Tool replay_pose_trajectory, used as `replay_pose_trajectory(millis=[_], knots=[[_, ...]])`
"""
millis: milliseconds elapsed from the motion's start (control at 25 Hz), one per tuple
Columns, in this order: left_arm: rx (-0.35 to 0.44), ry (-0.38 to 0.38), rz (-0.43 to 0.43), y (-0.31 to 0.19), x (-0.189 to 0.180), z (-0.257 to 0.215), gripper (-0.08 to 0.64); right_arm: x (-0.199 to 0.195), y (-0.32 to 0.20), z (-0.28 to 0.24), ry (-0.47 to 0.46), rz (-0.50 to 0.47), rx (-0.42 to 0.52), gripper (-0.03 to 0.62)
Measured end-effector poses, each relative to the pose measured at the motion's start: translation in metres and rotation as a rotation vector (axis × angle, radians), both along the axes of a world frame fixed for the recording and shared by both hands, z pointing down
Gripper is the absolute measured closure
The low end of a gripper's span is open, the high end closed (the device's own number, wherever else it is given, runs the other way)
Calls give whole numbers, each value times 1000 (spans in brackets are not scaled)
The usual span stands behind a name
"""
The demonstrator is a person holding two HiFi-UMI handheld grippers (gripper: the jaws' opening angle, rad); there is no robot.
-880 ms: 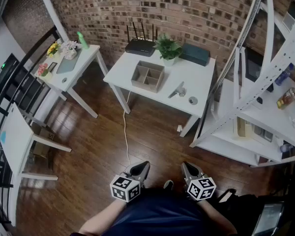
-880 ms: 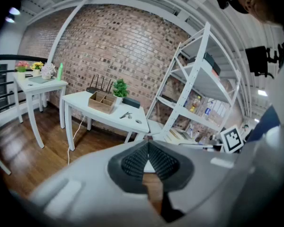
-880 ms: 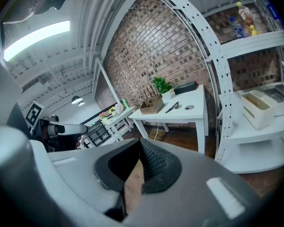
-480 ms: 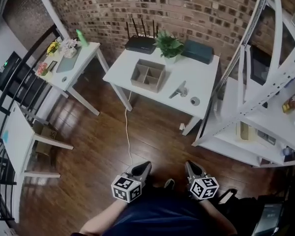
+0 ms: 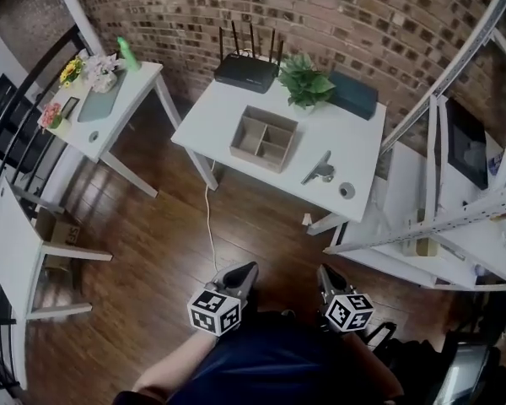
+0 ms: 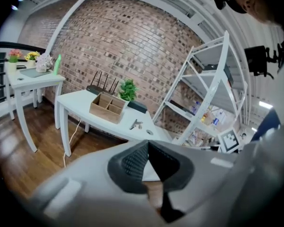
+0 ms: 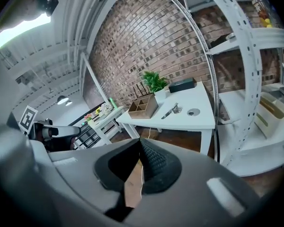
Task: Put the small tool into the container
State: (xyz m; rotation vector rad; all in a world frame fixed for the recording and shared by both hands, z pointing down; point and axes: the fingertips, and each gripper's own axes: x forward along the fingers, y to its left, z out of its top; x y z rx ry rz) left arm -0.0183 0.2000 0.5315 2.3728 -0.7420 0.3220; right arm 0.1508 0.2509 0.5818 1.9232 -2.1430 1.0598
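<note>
We hold the left gripper point(image 5: 250, 270) and the right gripper point(image 5: 324, 272) low over the dark wood floor point(image 5: 152, 251), each with its jaws pressed together on nothing. The small tool point(image 5: 318, 168), a slim grey metal bar with a lump near its middle, lies flat on the white table point(image 5: 358, 146), just right of the partitioned wooden container point(image 5: 264, 138). Its long axis slants from the near edge toward the back right
</note>
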Motion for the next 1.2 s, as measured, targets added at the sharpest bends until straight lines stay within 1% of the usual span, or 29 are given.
replay_pose_trajectory(millis=[160, 280, 440, 600, 760, 840, 960, 1120, 1160, 1200], knots=[[-3, 35, -6, -42, -19, 0, 557, -16, -43, -9, 12, 19, 5, 581], [-15, 60, -12, -65, -30, 5, 557, -25, -65, -11, 24, 27, -7, 581], [-33, 74, -14, -85, -40, 10, 557, -23, -87, -12, 38, 42, -27, 581], [-42, 78, -21, -104, -36, 12, 557, 5, -117, -16, 47, 76, -23, 581], [-29, 61, -35, -124, -26, 11, 558, 43, -152, -6, -18, 110, -37, 581], [-13, 48, -57, -137, -21, 8, 557, 64, -169, 4, -52, 118, -49, 581], [17, 33, -109, -160, -11, 0, 558, 93, -196, 17, -47, 108, -66, 581], [55, 22, -155, -189, 13, -10, 557, 117, -230, 28, -40, 71, -83, 576], [64, 25, -161, -193, 20, -12, 557, 123, -235, 33, -50, 67, -93, 560], [73, 31, -166, -196, 26, -14, 557, 128, -239, 40, -67, 66, -109, 531]])
